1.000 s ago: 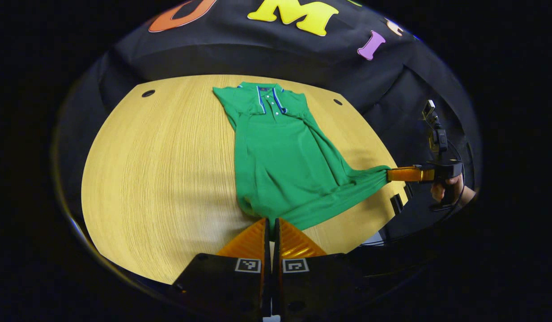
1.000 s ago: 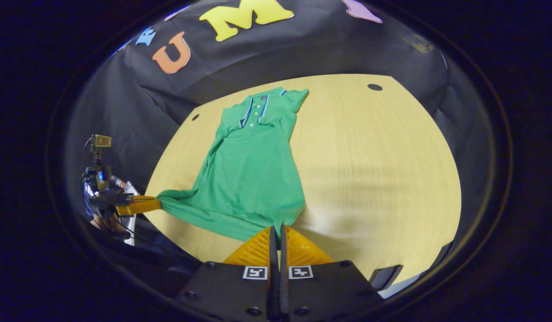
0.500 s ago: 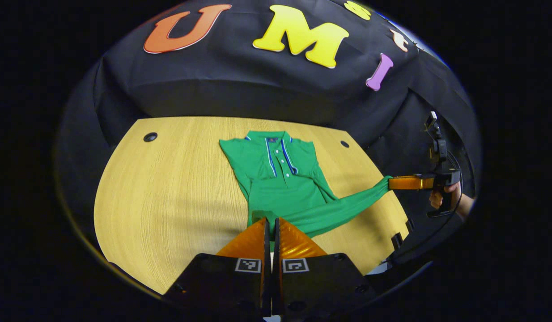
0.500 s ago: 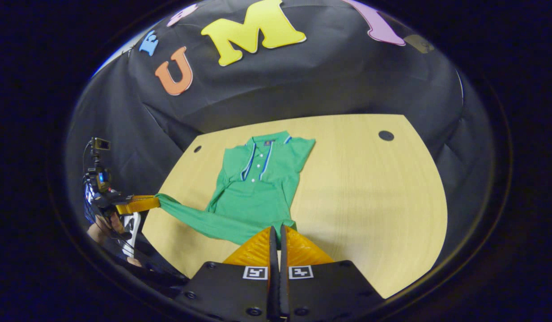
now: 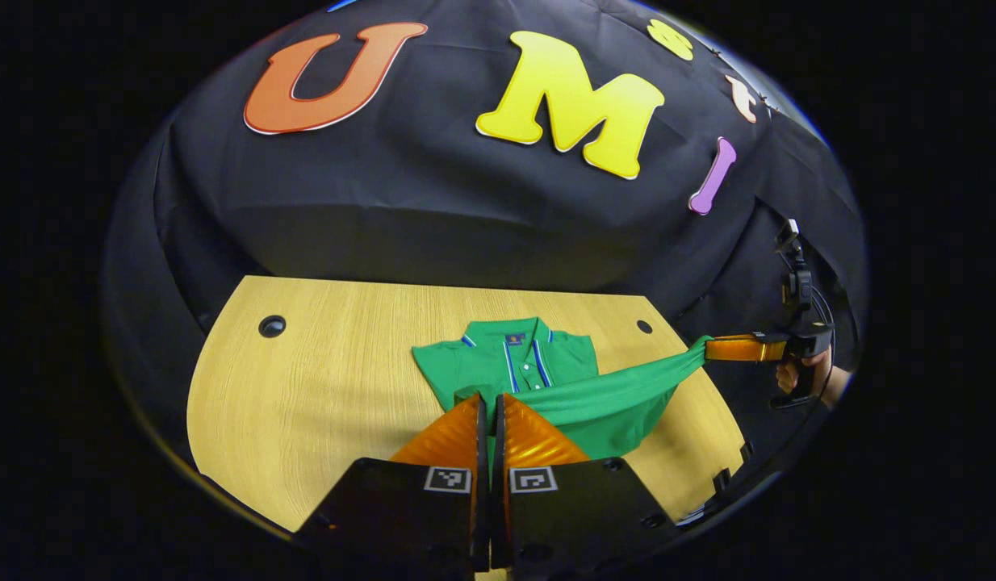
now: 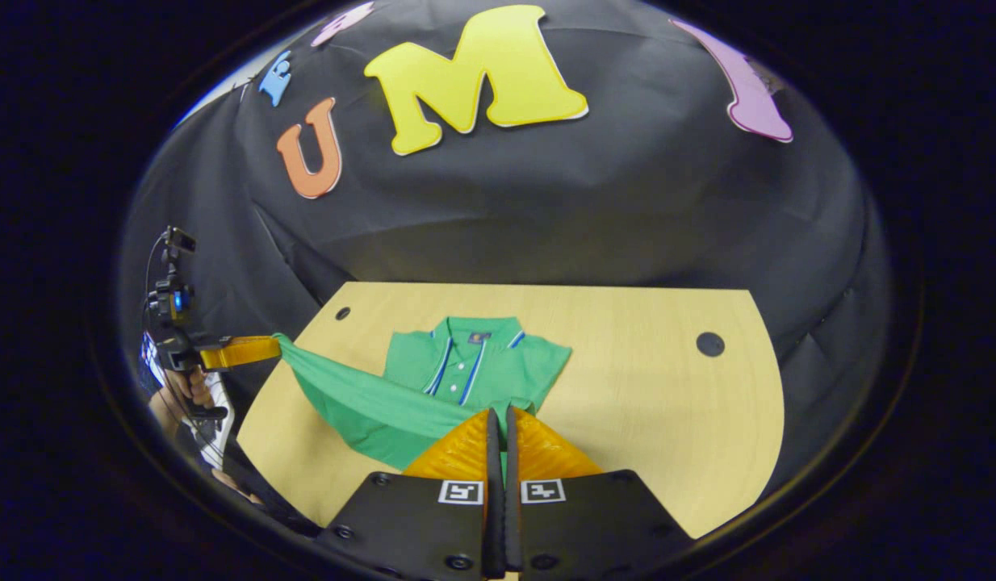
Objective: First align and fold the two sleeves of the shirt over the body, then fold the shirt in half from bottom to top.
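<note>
I hold my left gripper [image 5: 487, 403] low over the near edge of the wooden table [image 5: 320, 387], its fingers pinched tight on one bottom corner of the green shirt [image 5: 538, 379]. My right gripper [image 6: 498, 415] is closed the same way on the other bottom corner; from the left gripper view it sits off to the side, level and pointing inward, with my hand [image 5: 805, 375] wrapped round its handle. The hem hangs stretched in the air between the two, raised above the table, while the collar end lies flat farther back.
</note>
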A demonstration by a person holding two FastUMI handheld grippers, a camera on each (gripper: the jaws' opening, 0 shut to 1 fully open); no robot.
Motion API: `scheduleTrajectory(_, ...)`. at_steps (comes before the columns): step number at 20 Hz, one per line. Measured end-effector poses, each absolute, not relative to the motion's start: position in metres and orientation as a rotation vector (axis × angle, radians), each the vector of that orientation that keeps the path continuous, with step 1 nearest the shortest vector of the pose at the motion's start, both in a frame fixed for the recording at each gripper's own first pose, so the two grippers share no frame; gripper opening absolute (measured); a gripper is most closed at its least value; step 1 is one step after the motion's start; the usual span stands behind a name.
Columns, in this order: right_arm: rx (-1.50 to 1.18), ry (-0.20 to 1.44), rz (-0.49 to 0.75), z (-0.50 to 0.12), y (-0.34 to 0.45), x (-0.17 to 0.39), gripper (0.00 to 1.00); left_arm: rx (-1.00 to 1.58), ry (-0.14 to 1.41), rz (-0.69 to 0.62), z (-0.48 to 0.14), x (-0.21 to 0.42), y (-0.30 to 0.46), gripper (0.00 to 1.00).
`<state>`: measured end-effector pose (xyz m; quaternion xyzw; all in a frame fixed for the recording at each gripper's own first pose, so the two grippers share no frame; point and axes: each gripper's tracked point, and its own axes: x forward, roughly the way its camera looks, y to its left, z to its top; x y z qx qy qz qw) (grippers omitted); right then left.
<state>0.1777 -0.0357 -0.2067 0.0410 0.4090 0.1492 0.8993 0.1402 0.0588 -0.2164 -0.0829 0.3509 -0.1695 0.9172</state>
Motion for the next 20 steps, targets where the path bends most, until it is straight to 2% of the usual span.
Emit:
scheduleTrajectory(8, 0.077, 0.792, 0.256, -0.260, -0.034, 0.264, 0.02, -0.157, 0.732, -0.314, -0.269, 0.218, 0.057, 0.04)
scheduleTrajectory(12, 0.000, 0.765, 0.237, -0.310, -0.032, 0.319, 0.02, -0.196, 0.747, -0.265, -0.325, 0.274, 0.056, 0.04)
scheduleTrajectory(16, -0.011, 0.781, 0.221, -0.351, -0.027, 0.347, 0.02, -0.181, 0.754, -0.229, -0.365, 0.302, 0.060, 0.04)
scheduleTrajectory(19, -0.009, 0.813, 0.200, -0.379, -0.030, 0.348, 0.02, -0.145, 0.805, -0.206, -0.401, 0.308, 0.061, 0.04)
scheduleTrajectory(20, -0.016, 0.823, 0.188, -0.385, -0.031, 0.349, 0.06, -0.147, 0.817, -0.195, -0.410, 0.309, 0.061, 0.04)
